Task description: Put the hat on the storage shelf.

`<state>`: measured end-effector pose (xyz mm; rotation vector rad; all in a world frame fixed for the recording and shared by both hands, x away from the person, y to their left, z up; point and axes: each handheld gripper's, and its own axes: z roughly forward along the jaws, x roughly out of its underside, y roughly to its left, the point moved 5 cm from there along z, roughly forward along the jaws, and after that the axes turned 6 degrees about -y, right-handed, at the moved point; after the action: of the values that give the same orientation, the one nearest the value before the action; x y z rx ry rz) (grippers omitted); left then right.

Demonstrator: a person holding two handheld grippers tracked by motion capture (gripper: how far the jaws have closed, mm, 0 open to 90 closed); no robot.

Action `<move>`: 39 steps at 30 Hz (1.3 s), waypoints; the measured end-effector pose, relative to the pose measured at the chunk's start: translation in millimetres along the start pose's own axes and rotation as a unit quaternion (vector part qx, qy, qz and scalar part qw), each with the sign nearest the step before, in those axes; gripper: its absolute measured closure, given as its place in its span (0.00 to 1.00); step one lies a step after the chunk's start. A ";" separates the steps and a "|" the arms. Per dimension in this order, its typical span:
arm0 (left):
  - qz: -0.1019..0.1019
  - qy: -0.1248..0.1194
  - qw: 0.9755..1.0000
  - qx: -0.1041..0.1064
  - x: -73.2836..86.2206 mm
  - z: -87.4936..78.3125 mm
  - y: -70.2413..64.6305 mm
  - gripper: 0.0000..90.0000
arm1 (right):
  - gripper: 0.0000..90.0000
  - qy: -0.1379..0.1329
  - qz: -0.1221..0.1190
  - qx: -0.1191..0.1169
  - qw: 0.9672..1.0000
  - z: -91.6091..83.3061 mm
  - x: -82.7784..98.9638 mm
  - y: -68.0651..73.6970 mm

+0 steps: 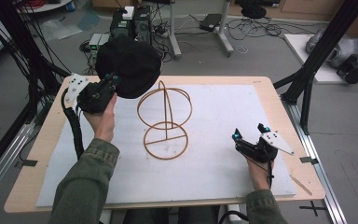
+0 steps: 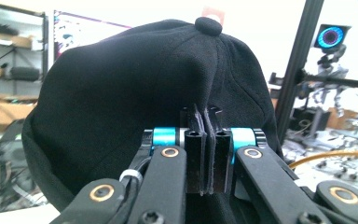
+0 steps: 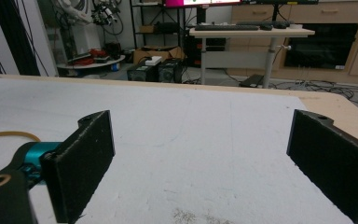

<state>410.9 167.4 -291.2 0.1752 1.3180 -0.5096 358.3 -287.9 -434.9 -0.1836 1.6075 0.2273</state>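
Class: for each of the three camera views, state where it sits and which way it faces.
High view: above the table, looking down; forearms, left gripper, right gripper.
Left gripper view: on that gripper, facing the pinched black cap.
Right gripper view: low, facing across the table; open jaws.
Shared: wire stand, in all three views.

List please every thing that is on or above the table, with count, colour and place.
black fabric cap: one, black, held up above the far left part of the table, beside the stand's top
wooden wire-frame hat stand: one, light brown, standing at the middle of the sheet
white sheet: one, white, covering most of the table top
wooden table: one, light brown, under the sheet
left tool: one, black with blue parts, shut on the cap's fabric
right tool: one, black with blue parts, open, low over the sheet at the right
green sleeves: two, olive green, at the near edge
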 end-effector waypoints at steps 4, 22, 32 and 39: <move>-0.010 -0.016 1.000 0.022 -9.9 -0.8 -7.3 0.98 | 0.07 -0.003 0.005 0.000 1.000 -0.5 -0.7 -0.7; -0.038 -0.052 0.993 0.096 -36.0 -9.5 -27.8 0.98 | 0.07 -0.006 0.003 -0.002 1.000 -1.6 -3.2 -1.0; -0.047 -0.035 0.984 0.171 -41.6 -10.6 -47.0 0.98 | 0.07 -0.007 0.001 -0.002 1.000 -1.5 -3.5 -1.2; -0.050 -0.012 0.980 0.192 -44.8 -8.3 -51.3 0.98 | 0.07 -0.008 0.000 -0.002 1.000 -1.2 -3.4 -1.8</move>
<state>373.3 137.2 -242.4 0.4231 1.1979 -0.8480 357.8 -290.0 -431.5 -0.1854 1.5919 0.2317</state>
